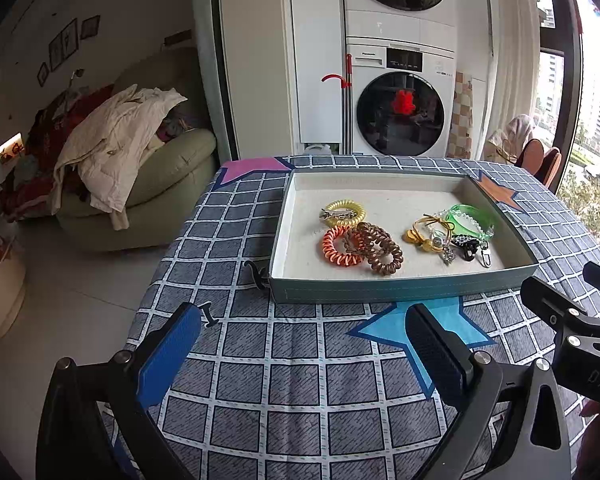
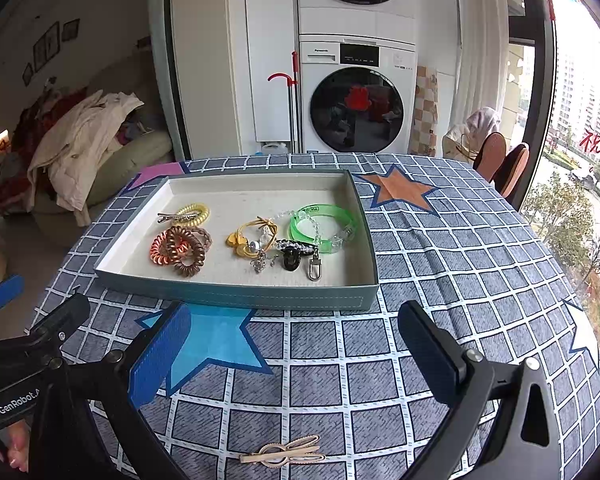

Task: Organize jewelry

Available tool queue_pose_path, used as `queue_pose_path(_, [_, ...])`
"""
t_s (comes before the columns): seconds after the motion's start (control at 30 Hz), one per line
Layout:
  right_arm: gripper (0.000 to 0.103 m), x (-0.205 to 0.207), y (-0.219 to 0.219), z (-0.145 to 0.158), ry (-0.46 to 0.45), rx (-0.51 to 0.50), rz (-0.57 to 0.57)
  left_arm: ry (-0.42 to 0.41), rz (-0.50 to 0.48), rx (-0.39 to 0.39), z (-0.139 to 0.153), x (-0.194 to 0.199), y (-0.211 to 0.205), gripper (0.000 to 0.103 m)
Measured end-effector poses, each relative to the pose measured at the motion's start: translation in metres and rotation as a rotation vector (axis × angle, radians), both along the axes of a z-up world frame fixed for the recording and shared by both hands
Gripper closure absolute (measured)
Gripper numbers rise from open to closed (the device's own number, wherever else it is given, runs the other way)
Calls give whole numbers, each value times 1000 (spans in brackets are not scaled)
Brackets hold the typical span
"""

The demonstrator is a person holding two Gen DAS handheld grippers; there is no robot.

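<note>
Currently, I hold both the left hand-held gripper (image 1: pixel 300 344) and the right hand-held gripper (image 2: pixel 296 344) released above the table (image 2: pixel 460 280). A rose-gold metal hair clip (image 2: pixel 282 454) lies before the grey-green rectangular tray (image 2: pixel 236 294) of jewelry.

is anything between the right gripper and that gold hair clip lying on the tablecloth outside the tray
Nothing visible. The gold hair clip lies on bare tablecloth just below the open right gripper, well short of the tray.

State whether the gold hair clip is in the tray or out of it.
Out. The gold hair clip lies on the tablecloth, nearer the camera than the tray.
</note>
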State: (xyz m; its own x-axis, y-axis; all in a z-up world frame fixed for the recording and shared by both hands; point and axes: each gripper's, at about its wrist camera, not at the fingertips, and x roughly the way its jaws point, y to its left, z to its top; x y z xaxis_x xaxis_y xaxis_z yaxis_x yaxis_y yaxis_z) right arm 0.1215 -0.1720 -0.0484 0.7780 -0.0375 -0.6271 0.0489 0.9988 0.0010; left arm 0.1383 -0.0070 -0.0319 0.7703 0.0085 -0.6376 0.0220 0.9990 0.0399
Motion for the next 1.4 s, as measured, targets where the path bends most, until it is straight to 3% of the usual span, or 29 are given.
queue_pose_path(1.4, [0,-1,0,3,-4,3,0,-8,-3,4,2,-1,-2,0])
